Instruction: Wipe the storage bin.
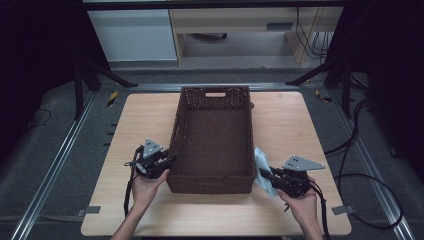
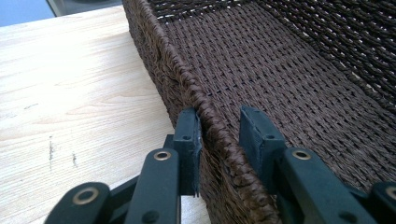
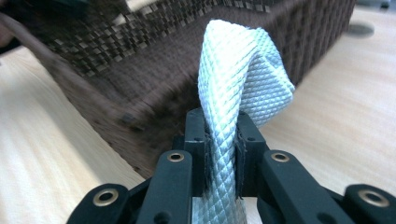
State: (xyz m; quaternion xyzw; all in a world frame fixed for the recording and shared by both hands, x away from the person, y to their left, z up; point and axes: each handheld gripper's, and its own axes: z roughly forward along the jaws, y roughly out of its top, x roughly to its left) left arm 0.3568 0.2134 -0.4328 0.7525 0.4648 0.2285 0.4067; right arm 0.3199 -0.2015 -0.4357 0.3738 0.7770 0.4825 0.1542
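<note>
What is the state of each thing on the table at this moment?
Basket: upright on the table, nothing inside it, left wall between the left gripper's jaws.
Cloth: crumpled, pinched and held beside the basket's right wall.
Left gripper: one jaw touches the basket wall outside, the other stands apart inside.
Right gripper: shut on the cloth.
Table: bare light wood.

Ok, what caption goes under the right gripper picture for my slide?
Right gripper pinching a pale cloth beside the brown woven basket.
</note>
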